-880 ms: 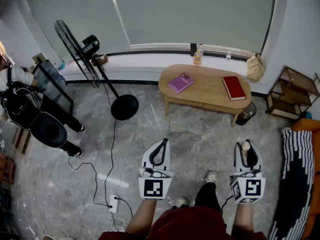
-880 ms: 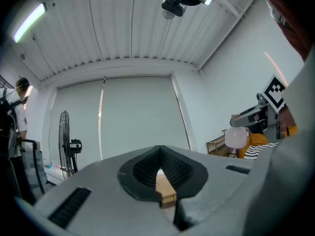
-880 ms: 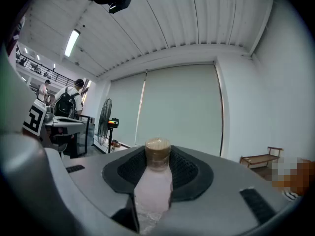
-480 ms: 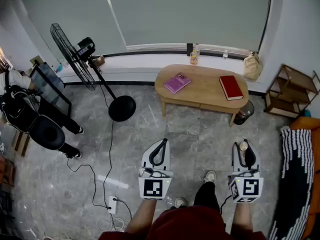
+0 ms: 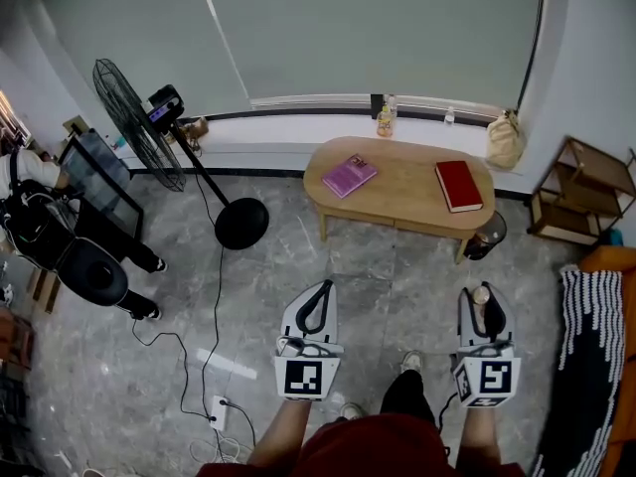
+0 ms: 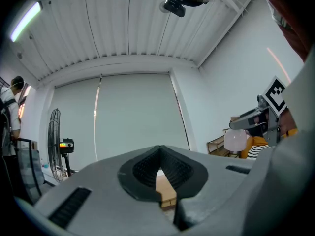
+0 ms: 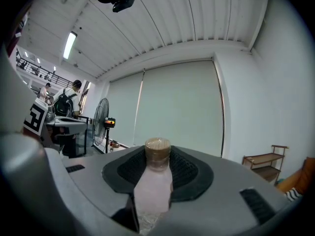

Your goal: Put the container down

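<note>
Indoors, you are gripping a pale, brown-capped bottle [image 7: 153, 183] in the fingers of your right gripper [image 5: 486, 296] above the floor [image 5: 388, 266], well short of the table [image 5: 402, 195], while the fingers of your left gripper [image 5: 321, 288] are sitting closed and empty.

No words or numbers can be read; a black square mark [image 5: 303, 378] sits on the left gripper [image 5: 322, 288], another on the right gripper [image 5: 485, 296]

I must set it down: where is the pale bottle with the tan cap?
Lower right of the head view: the pale bottle with the tan cap is clamped upright in the right gripper, over grey floor, short of the wooden table.
</note>
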A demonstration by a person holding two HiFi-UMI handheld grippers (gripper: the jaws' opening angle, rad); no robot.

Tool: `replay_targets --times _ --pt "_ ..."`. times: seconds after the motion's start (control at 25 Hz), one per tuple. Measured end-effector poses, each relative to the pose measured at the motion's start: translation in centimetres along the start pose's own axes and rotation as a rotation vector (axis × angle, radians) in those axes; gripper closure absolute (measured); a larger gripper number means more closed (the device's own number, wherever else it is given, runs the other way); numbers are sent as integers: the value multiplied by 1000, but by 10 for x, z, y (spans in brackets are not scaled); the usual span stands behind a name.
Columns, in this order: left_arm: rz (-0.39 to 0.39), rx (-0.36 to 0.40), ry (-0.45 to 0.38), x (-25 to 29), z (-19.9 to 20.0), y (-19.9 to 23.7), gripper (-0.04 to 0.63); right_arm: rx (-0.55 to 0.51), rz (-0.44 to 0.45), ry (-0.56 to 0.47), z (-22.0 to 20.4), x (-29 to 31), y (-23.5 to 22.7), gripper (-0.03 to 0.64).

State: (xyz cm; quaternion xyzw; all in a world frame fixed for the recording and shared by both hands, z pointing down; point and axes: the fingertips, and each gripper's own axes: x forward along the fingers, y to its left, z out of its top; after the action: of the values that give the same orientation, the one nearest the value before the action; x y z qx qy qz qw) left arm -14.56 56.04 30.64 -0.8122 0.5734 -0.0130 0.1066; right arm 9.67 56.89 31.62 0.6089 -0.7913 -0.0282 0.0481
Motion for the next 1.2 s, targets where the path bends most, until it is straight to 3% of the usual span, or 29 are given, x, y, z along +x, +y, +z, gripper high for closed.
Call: replay_targets --times 0.64,1.2 --pt "-15 -17 6 138 4 -71 589 49 -8 2 -17 69 -131 477" --pt "21 -20 20 230 8 -117 589 52 51 -17 -16 131 -218 477"
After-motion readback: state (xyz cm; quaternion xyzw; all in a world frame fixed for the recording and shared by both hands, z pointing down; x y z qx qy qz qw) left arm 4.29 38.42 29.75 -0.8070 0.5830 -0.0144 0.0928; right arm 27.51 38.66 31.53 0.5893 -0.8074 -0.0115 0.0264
